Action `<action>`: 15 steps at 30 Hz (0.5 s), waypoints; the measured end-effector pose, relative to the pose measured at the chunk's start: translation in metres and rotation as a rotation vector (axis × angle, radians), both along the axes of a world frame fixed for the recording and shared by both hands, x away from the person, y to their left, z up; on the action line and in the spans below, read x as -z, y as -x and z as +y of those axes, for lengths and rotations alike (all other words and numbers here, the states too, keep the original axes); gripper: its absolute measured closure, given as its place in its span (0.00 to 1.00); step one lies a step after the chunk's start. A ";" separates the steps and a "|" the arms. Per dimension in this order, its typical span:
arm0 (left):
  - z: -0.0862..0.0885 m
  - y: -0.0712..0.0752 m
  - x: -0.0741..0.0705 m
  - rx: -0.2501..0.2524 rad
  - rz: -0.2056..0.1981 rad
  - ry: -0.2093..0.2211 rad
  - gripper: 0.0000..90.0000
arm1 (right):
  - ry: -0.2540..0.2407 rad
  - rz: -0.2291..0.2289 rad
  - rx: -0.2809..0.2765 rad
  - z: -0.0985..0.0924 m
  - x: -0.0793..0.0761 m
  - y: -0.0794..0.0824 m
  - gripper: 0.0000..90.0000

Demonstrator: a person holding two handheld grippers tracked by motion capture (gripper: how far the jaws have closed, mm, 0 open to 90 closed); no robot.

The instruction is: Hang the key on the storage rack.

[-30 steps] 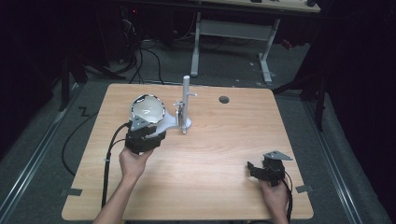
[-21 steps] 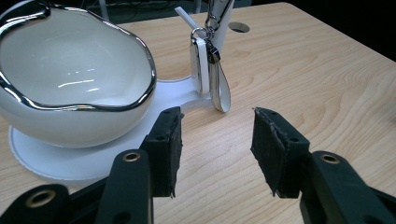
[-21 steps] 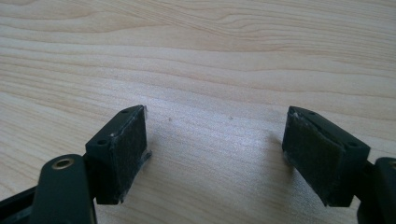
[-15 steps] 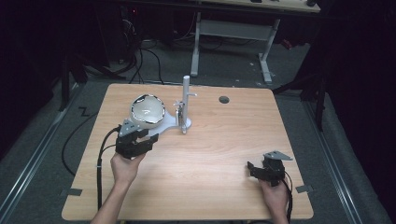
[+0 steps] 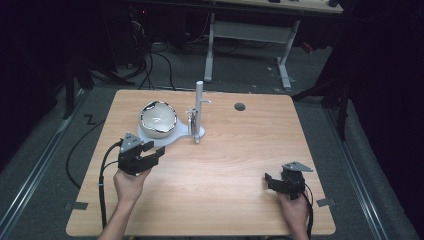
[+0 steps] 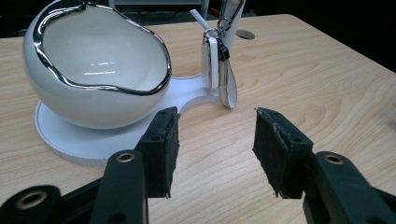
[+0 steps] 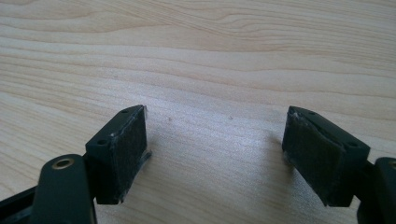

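1. A glossy white bowl with a chrome rim sits on its white base plate at the worktop's far left.
2. Left tongs gape empty just before it; right tongs gape empty well apart.
3. It looks rigid, slippery and breakable; grip the rim.

Table: light wood, round hole near far edge.
Bowl: white, chrome-rimmed, on white stand with upright post.
Left gripper: just before stand, jaws apart.
Right gripper: near-right, resting low.
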State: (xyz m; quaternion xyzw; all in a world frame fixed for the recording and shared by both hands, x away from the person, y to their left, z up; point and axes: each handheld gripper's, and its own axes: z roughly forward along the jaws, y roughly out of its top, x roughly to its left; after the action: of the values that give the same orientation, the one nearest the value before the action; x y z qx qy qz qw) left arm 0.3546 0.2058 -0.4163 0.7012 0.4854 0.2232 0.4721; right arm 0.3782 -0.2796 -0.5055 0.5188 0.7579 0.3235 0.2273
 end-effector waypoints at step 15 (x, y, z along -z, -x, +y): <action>0.004 0.014 0.010 -0.019 -0.006 0.000 0.57 | 0.000 0.000 0.000 0.000 0.000 0.000 0.24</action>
State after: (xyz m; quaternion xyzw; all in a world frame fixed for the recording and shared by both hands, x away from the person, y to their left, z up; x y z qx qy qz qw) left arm 0.3409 0.2101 -0.4262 0.6957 0.4908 0.2297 0.4715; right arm 0.3781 -0.2796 -0.5055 0.5187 0.7580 0.3236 0.2272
